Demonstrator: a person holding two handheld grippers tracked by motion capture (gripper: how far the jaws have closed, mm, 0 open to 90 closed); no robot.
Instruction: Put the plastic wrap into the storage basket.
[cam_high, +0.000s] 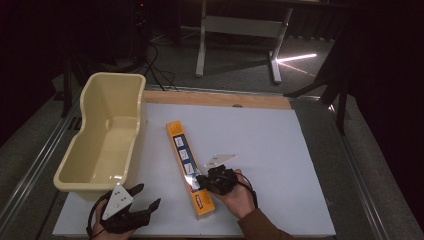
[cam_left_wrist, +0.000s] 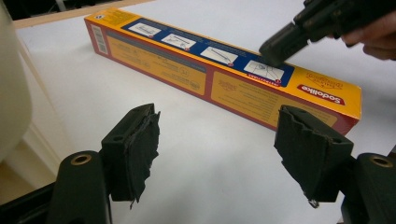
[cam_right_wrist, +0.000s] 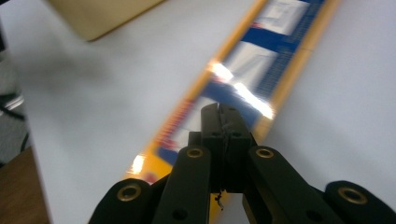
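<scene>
Right claw (cam_high: 202, 181) is clenched with nothing between its pads, tips over the top face of the long orange box (cam_high: 189, 167), which lies flat mid-surface (cam_high: 260, 145); left claw (cam_high: 142, 197) hangs released near the front edge, box just beyond its jaws. Risk: pushing with closed tips near one end could pivot or skid the box. The cream tub (cam_high: 102, 135) at left is empty.

High view: above the near edge, facing forward and down over the white table (cam_high: 260, 130).
Left gripper view: low, close, facing the box (cam_left_wrist: 224, 74).
Right gripper view: close above the same box (cam_right_wrist: 261, 70).
</scene>
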